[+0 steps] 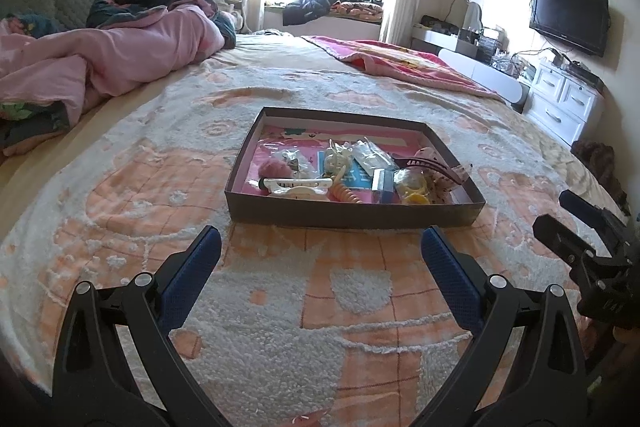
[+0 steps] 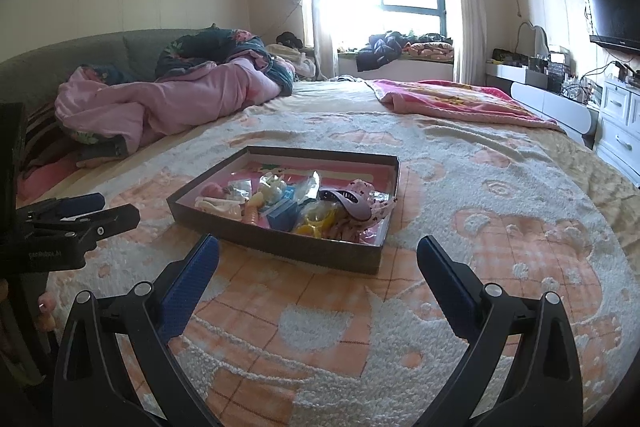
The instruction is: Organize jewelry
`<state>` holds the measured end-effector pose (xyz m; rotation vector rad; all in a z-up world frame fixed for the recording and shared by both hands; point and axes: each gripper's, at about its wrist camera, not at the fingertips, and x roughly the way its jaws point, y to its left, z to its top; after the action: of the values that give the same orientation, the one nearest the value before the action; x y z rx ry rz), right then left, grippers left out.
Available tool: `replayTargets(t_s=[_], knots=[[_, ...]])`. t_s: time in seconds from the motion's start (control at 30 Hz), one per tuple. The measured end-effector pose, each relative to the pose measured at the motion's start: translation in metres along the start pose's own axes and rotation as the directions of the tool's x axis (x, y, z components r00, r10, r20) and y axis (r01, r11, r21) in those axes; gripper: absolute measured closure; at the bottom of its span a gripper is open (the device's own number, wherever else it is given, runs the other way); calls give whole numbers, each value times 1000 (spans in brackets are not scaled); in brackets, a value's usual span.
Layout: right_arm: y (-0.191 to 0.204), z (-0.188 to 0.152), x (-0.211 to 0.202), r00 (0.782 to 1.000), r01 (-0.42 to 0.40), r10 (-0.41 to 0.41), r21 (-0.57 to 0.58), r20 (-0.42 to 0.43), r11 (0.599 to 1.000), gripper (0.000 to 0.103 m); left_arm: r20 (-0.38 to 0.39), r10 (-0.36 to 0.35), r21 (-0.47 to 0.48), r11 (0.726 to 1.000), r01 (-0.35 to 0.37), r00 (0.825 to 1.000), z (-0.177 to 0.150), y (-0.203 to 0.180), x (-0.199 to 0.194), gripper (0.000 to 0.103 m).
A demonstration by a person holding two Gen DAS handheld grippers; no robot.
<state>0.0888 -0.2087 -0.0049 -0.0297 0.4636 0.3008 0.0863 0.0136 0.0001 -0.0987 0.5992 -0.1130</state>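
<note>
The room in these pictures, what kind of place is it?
Most likely a home bedroom: a wide bed with a crumpled pink quilt, a wall television, and a white drawer cabinet.

The near wall of the box (image 1: 352,215) hides the lower parts of the items behind it. The clear packets (image 1: 360,151) hold contents too small to identify. The right gripper (image 1: 576,227) is cut off by the left wrist view's right edge; the television (image 2: 614,13) is cut off likewise in the right wrist view.
</note>
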Motion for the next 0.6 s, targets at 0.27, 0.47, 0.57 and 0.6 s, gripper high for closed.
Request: replayTargets(t_s=[0.27,0.47,0.57,0.6], knots=[[-3,-9,-2,1000,8,-8,23,9,1000,7,30,-6,15,1000,6,1000,-3,-5,0,11],[-7,-12,-10,996,28,-31,34,88,999,7,82,0,25,1000,-2,997,-8,-8,-2,11],[-10,-12,-14,991,41,-46,41,127,998,7,115,6,26,1000,-9,993,-9,-8,-5,11],[-11,-12,-15,990,43,-49,44,135,998,7,127,8,26,1000,-11,992,-9,-8,-6,11]])
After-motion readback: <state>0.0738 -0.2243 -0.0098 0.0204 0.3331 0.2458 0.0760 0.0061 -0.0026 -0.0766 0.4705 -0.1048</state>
